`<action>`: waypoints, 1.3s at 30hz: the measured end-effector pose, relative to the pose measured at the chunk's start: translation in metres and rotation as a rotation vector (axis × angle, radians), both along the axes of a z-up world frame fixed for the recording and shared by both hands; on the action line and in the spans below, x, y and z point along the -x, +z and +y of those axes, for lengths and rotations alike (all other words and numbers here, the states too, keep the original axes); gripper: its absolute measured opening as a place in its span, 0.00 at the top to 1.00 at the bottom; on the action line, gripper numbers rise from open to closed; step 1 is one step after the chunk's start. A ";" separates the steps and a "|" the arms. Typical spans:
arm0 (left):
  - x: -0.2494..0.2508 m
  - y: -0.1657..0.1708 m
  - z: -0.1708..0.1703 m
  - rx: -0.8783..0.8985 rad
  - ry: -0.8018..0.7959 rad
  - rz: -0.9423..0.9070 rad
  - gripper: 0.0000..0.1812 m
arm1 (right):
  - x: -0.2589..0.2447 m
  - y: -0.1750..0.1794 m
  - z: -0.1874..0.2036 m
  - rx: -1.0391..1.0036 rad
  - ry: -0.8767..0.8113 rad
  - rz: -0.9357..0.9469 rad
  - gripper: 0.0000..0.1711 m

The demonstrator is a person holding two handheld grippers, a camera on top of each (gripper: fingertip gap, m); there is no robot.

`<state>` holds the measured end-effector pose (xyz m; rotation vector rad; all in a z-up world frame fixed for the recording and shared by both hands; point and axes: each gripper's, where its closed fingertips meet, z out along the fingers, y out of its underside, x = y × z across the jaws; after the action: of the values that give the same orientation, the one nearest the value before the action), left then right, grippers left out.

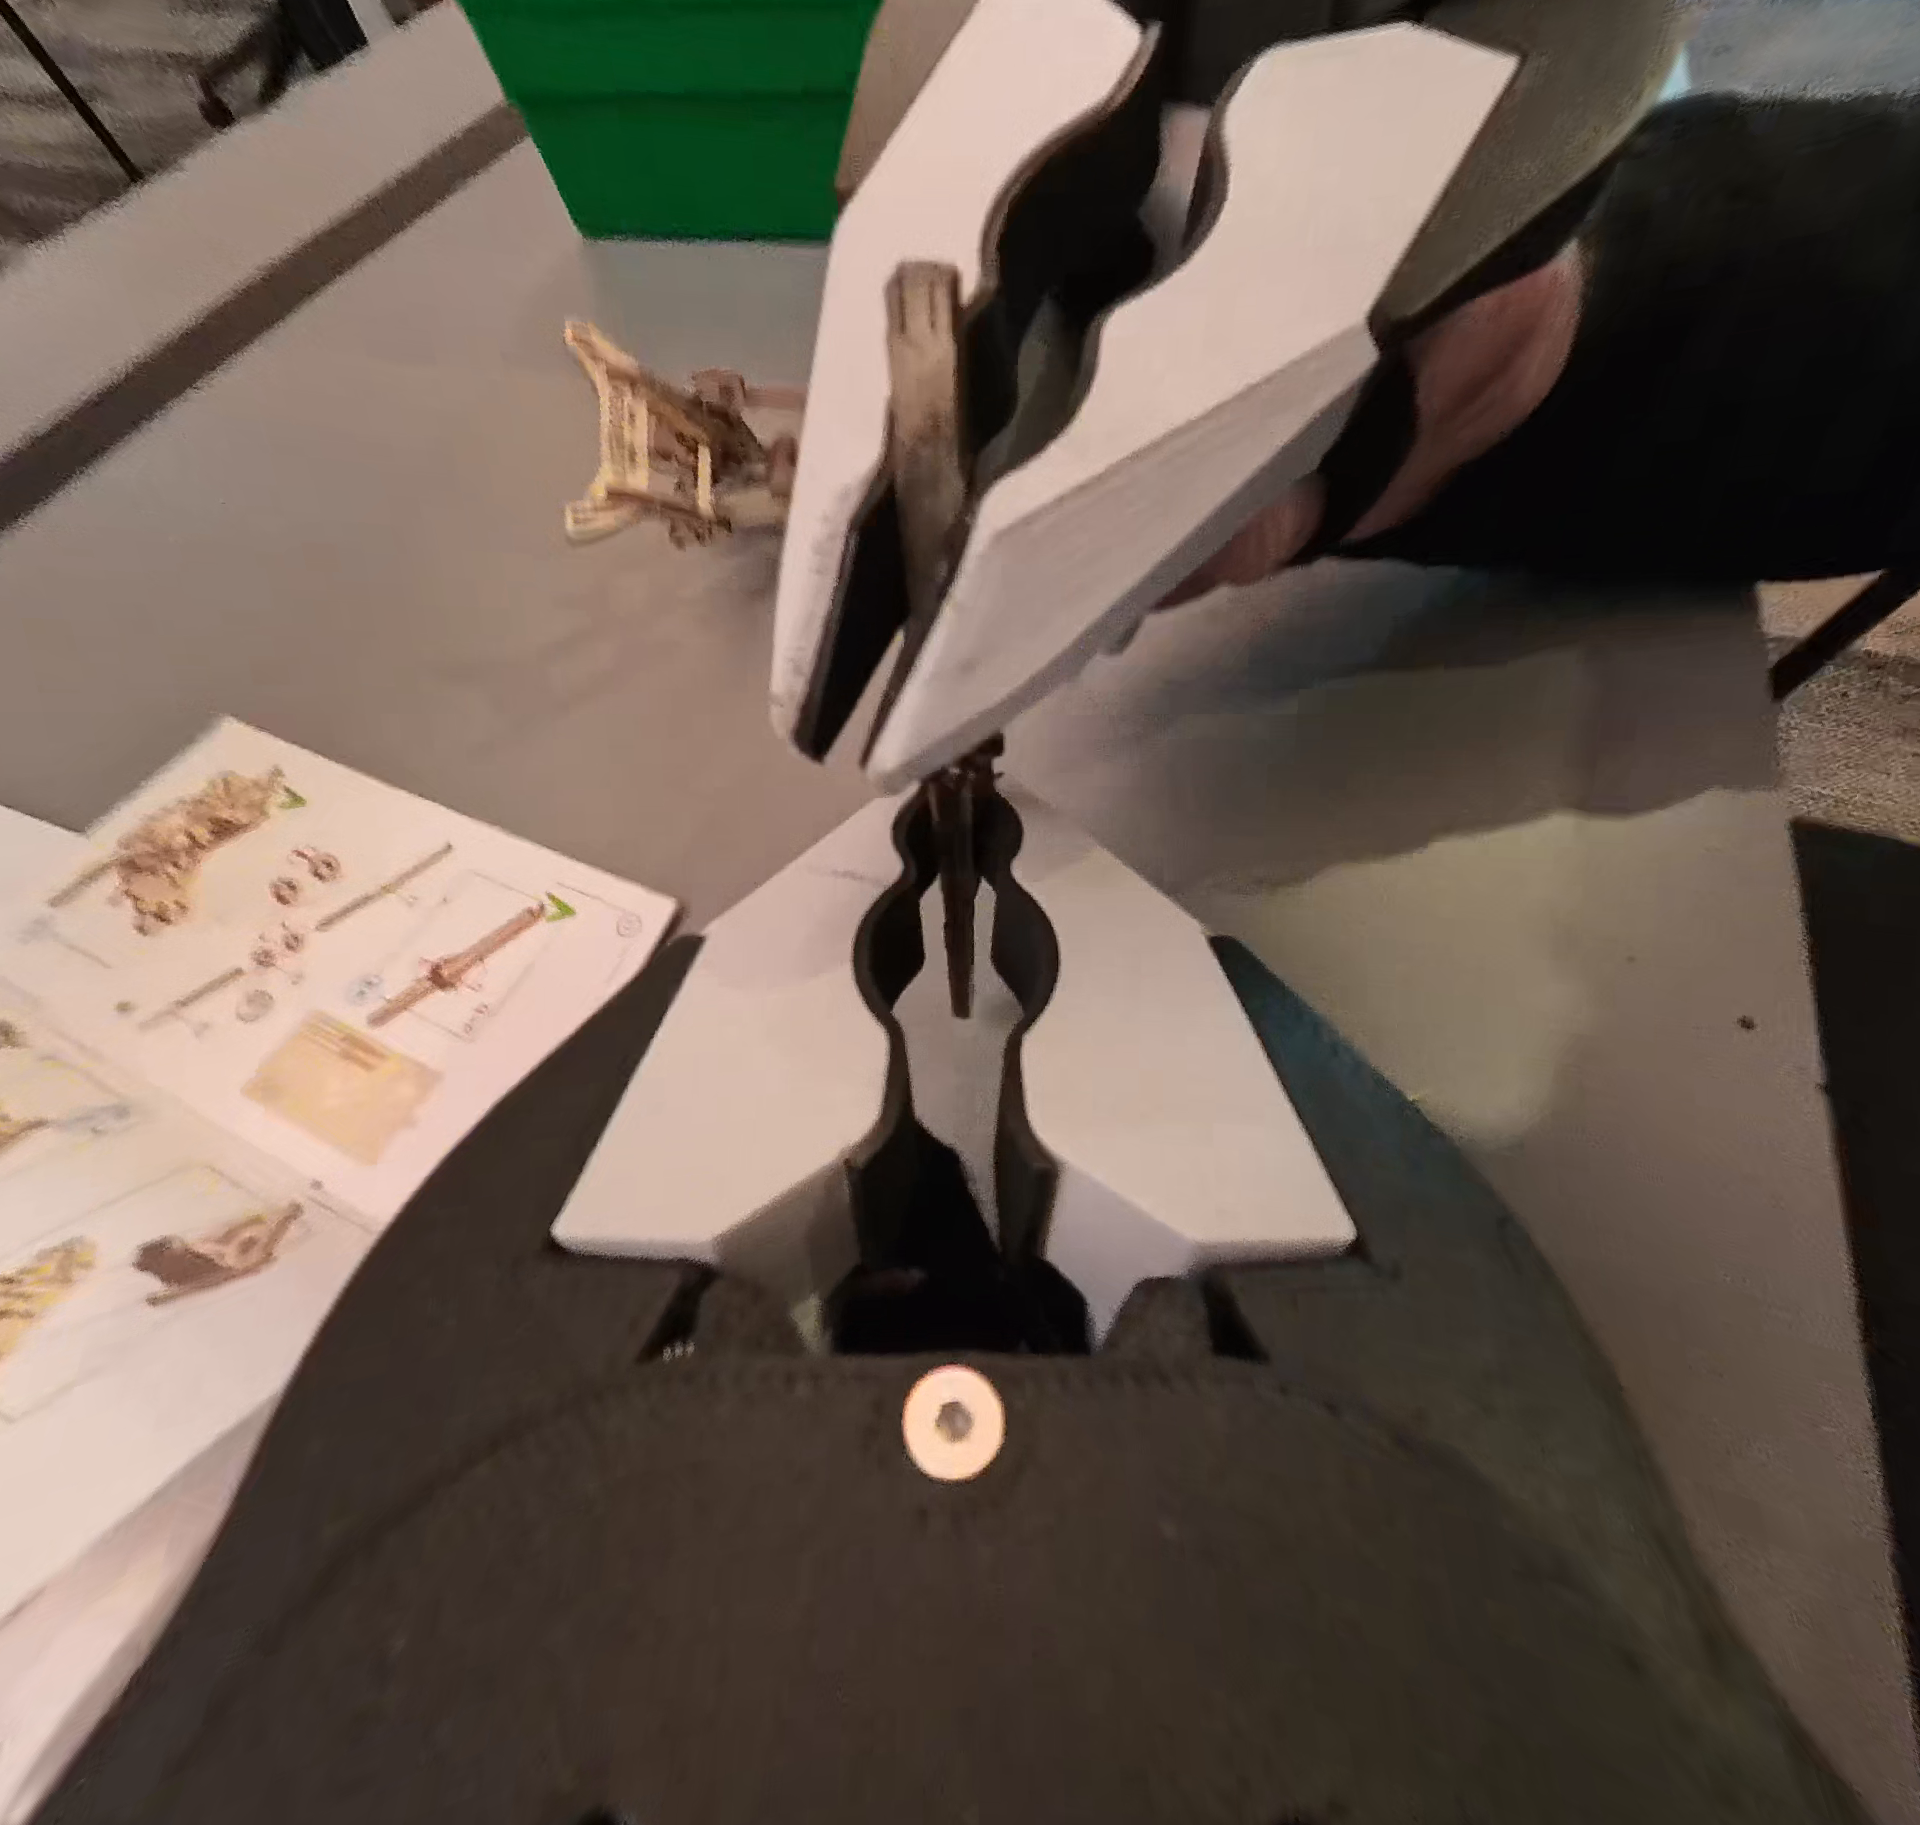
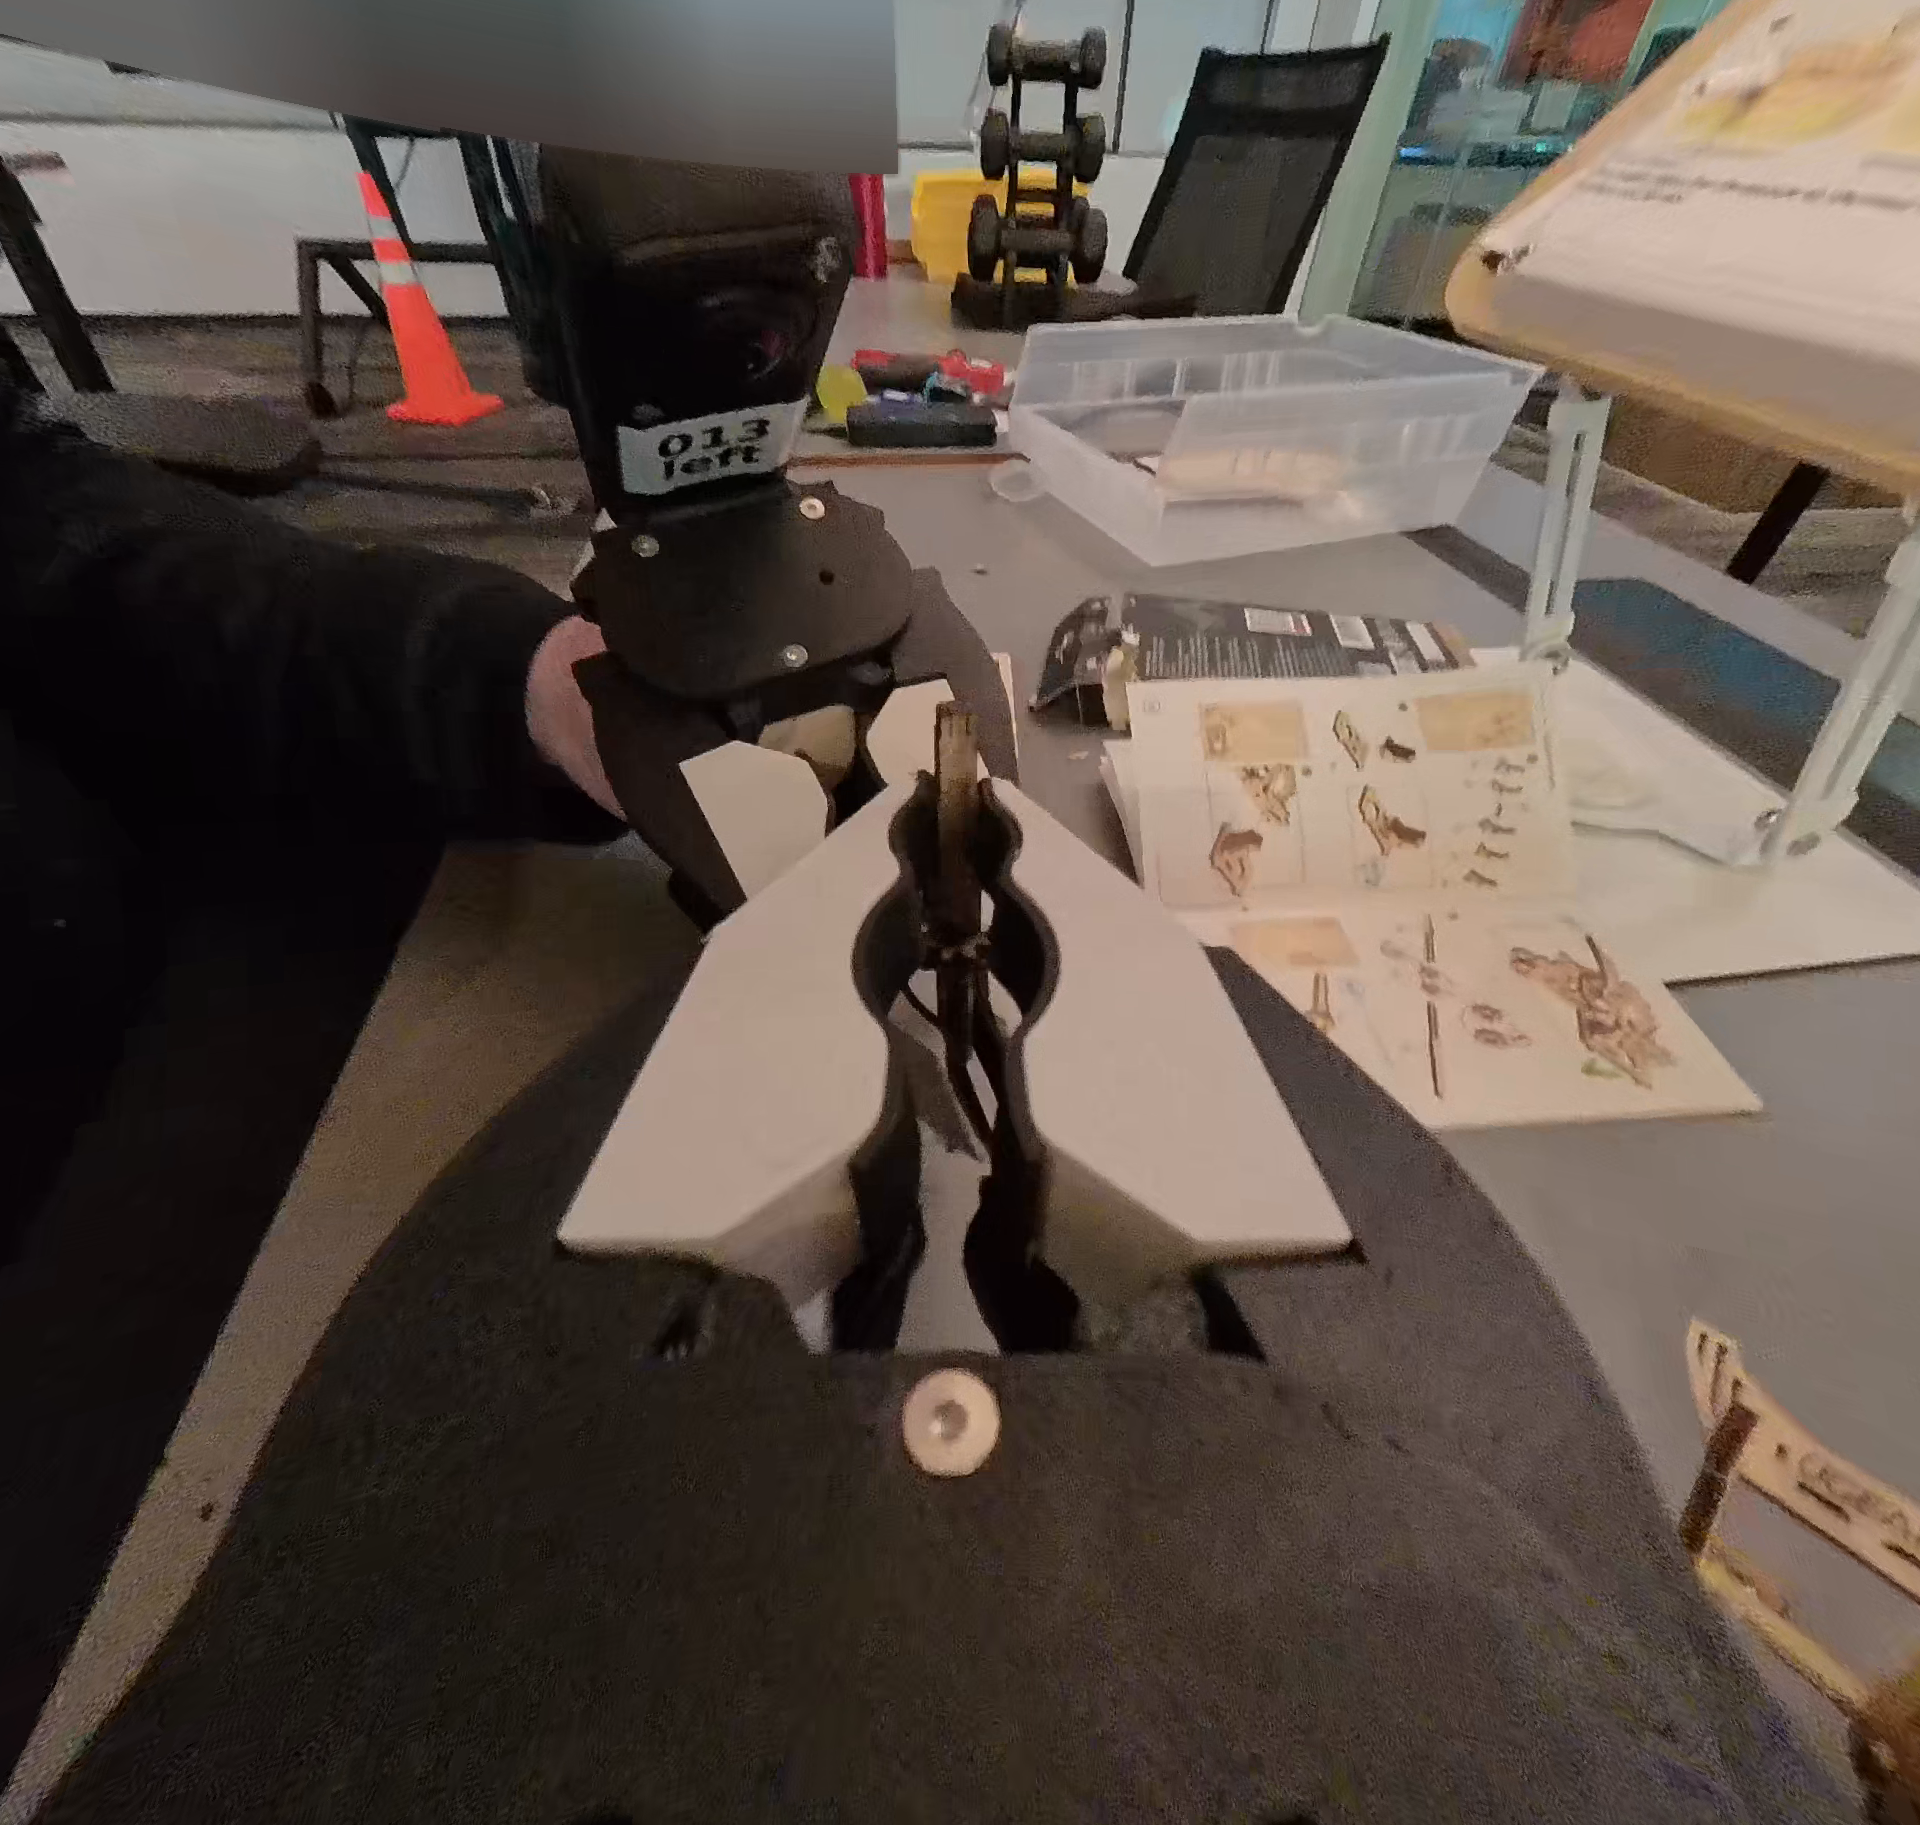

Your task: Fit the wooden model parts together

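Observation:
My left gripper [image 1: 951,807] is shut on a thin dark wooden part [image 1: 958,934] that stands between its pads. My right gripper [image 1: 847,749] comes down from above, tip to tip with the left, shut on a wooden rod [image 1: 923,425]. In the right wrist view my right gripper [image 2: 956,788] holds the same rod [image 2: 956,762], which sticks out past its tips, and a small dark piece [image 2: 961,954] shows in the gap below it. One of the left gripper's fingers [image 2: 758,809] shows just behind. A partly built wooden model [image 1: 665,445] lies on the grey table [image 1: 312,528].
An open instruction sheet [image 1: 312,944] lies at my left, also seen in the right wrist view [image 2: 1403,840]. A green box [image 1: 675,61] stands behind the model. A clear plastic bin [image 2: 1247,425], a black packet [image 2: 1247,643] and a clear stand [image 2: 1829,736] holding a board are on the table. Another wooden piece [image 2: 1787,1484] is near right. The grippers' ends are close to 8 cm from one another.

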<state>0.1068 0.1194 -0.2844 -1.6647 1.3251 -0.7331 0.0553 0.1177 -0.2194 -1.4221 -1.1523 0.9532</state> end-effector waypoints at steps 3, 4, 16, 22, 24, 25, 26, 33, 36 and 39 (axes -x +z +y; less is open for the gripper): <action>-0.002 0.006 -0.003 -0.033 -0.005 0.044 0.97 | 0.000 0.006 -0.002 -0.020 -0.007 0.006 0.98; -0.001 -0.009 -0.001 -0.007 -0.004 0.083 0.97 | 0.001 -0.009 0.000 0.015 -0.008 -0.019 0.96; -0.005 0.013 -0.004 -0.025 0.023 0.024 0.98 | 0.001 0.012 -0.005 -0.023 -0.002 0.032 0.98; -0.005 0.015 -0.003 -0.058 0.037 0.051 0.97 | 0.004 0.018 -0.009 -0.038 0.004 0.011 0.97; -0.006 0.021 -0.001 -0.089 0.049 0.087 0.97 | 0.002 0.023 -0.005 -0.053 -0.009 0.015 0.98; -0.003 0.003 0.002 -0.063 0.055 0.135 0.97 | 0.001 0.006 -0.001 -0.016 -0.014 -0.006 0.98; 0.001 -0.018 0.002 0.006 0.061 0.157 0.95 | 0.002 -0.008 0.001 0.019 -0.017 0.006 0.99; 0.000 -0.008 0.001 -0.004 0.055 0.150 0.98 | -0.002 -0.004 0.001 0.032 -0.015 0.018 0.97; -0.002 -0.004 -0.004 -0.008 0.056 0.105 0.98 | -0.003 0.002 -0.003 0.015 -0.018 0.029 0.98; -0.005 0.021 -0.003 -0.050 0.054 0.087 0.98 | -0.004 0.026 -0.005 -0.035 -0.024 0.056 0.98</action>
<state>0.1115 0.1166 -0.2633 -1.7018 1.3428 -0.5971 0.0589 0.1127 -0.1935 -1.3699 -1.1027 0.9462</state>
